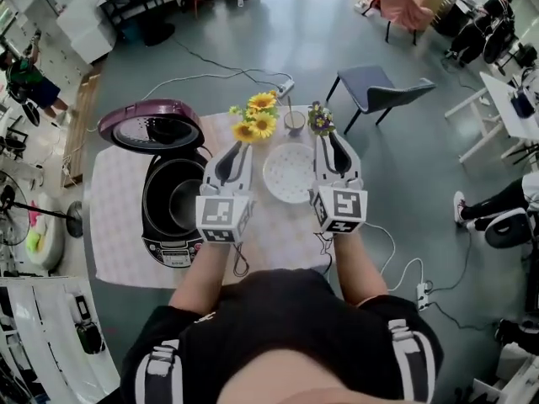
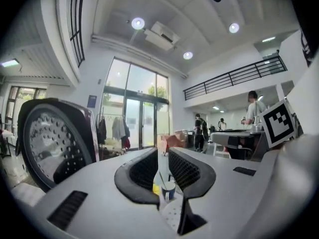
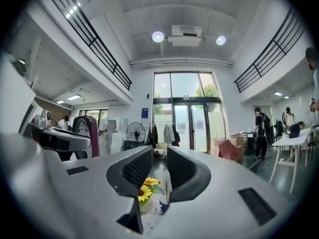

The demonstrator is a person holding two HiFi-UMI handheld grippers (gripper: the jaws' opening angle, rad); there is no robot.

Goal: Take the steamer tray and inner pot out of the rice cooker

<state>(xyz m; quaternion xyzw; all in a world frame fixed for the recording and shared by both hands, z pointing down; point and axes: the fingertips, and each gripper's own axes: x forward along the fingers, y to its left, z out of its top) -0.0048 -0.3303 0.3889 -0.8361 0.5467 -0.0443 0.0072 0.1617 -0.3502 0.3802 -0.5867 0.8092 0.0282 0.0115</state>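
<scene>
**L gripper [image 1: 238,148] & R gripper [image 1: 330,135]: held level above worktop [image 1: 118,225], jaws a slit apart, empty.**
Pot [image 1: 173,202] sits in open cooker [image 1: 173,251]; interior dark, hard to read. Tray [image 1: 288,175] lies on worktop betw. grippers, only a sliver shows below jaws in gripper views. Forearms part-hidden by marker cubes.

- Grey polished floor [image 1: 295,40], crossed by white cables [image 1: 202,74].
- Dark chair [image 1: 383,91] just beyond the desk [image 1: 118,225]; pink-draped chair [image 1: 404,2] farther off.
- Tall glazed doors [image 3: 187,111] in a white wall, bright with daylight.
- Round ceiling lamps [image 3: 158,36] beside an air unit [image 3: 187,32].
- Black balcony railings [image 3: 99,49] along both sides.
- Standing fan [image 3: 134,132] near the doors.
</scene>
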